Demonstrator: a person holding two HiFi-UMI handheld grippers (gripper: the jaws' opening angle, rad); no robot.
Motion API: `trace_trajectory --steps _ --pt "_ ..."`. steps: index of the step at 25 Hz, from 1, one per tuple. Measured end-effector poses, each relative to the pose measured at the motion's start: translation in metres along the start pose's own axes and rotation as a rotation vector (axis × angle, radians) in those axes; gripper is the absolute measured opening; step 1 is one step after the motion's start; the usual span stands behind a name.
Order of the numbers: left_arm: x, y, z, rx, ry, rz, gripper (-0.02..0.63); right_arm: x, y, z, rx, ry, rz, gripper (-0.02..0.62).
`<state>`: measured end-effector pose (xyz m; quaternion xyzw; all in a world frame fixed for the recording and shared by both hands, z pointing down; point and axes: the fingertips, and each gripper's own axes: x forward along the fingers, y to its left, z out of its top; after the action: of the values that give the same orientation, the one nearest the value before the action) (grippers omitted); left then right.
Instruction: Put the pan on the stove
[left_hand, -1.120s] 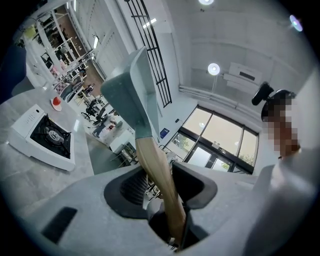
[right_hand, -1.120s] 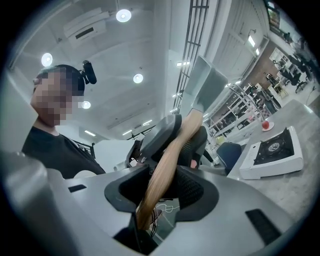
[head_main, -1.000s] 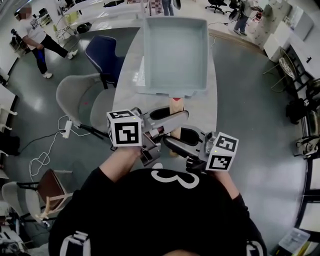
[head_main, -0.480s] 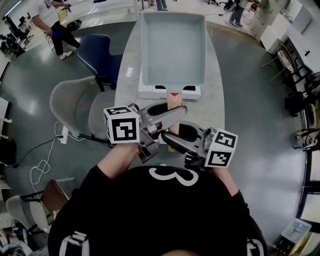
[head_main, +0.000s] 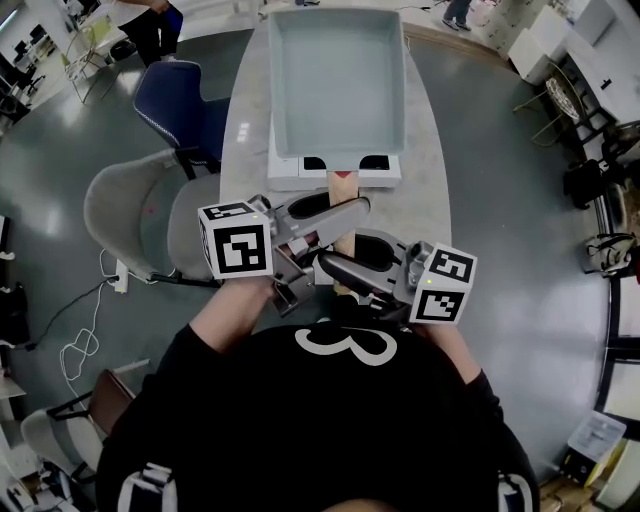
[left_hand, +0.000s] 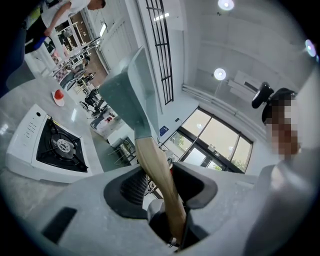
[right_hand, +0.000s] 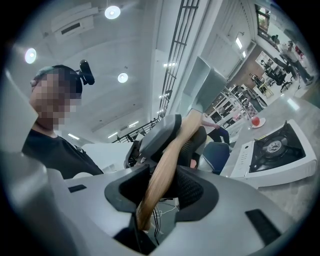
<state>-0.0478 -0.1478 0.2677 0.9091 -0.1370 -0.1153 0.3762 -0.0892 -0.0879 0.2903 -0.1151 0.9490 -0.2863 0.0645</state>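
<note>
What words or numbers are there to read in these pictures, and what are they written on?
"3": big white number on the person's black shirt.
Marker cubes: only black and white square patterns, no letters.
Blue sign by the window: too small to read.
Stove: the marks by its knobs are too small to read.

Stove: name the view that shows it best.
Left gripper view: the whole white stove top, burner included, shows uncovered. The right gripper view shows it smaller; in the head view the pan hides all but its front.
</note>
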Motion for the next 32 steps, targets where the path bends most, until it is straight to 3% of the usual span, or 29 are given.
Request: trace_trajectory --steps 18,32 --pt "0.011 0.029 0.001 -0.042 0.025 0.023 0.166 0.001 -0.027 0.002 0.058 -0.021 -0.006 0.146" --pt "0.038 0.080 0.011 -0.145 0.035 0.037 0.176 -0.002 -0.079 0.015 0.159 -0.028 -0.001 0.146"
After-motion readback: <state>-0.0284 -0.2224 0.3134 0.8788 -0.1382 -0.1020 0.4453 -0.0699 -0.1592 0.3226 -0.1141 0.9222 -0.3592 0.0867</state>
